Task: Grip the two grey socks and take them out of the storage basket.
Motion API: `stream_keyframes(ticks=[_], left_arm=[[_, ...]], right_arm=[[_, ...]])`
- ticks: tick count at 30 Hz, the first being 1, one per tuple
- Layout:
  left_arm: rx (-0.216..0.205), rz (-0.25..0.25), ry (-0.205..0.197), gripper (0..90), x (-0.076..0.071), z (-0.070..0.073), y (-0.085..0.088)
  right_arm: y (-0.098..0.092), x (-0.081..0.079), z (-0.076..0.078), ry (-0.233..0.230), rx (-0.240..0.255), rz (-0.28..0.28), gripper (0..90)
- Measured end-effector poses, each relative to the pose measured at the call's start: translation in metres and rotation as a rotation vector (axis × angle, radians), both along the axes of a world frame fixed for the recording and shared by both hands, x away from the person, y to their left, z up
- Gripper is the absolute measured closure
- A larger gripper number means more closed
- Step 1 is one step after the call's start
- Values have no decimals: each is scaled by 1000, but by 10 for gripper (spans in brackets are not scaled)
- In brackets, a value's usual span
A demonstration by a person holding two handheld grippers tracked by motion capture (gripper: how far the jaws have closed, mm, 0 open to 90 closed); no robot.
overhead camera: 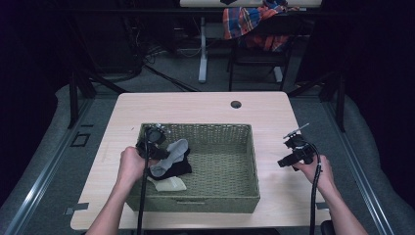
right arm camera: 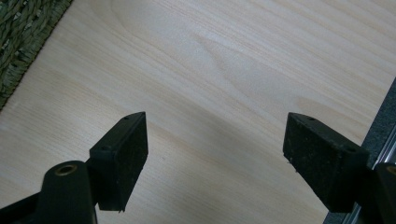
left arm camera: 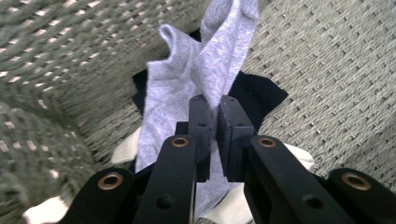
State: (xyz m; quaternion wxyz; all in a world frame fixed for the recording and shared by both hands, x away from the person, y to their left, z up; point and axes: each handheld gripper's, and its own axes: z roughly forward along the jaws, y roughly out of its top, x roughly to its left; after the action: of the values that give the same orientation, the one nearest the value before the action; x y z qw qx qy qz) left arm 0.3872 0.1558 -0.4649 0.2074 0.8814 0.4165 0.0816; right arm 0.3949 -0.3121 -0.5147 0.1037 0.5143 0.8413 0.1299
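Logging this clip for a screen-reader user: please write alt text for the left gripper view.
The left hand-held gripper has its black jaws shut on a fold of a grey sock inside a woven basket. Beneath the sock lie a black cloth and a cream cloth.

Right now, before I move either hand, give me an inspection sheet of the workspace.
Surface: light wood table, cable hole near the far edge.
Job's things: woven basket holding a grey sock, a black sock and a cream sock, piled at its left end.
Clutter: nothing seen on the table.
Grippers: left gripper inside the basket, shut on the grey sock; right gripper open, over bare table right of the basket.
Cables: one trails from each gripper toward the person.
Surroundings: chair with a plaid cloth behind the table; floor cables beyond.
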Motion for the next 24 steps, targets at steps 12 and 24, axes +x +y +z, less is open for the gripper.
stream_keyframes(ticks=[12,24], left_arm=[[-11,-7,-64,852,-8,22,4],[-11,-4,-109,852,-13,36,10]], right_arm=[[1,0,0,-1,-4,1,219],[1,0,0,0,0,1,222]])
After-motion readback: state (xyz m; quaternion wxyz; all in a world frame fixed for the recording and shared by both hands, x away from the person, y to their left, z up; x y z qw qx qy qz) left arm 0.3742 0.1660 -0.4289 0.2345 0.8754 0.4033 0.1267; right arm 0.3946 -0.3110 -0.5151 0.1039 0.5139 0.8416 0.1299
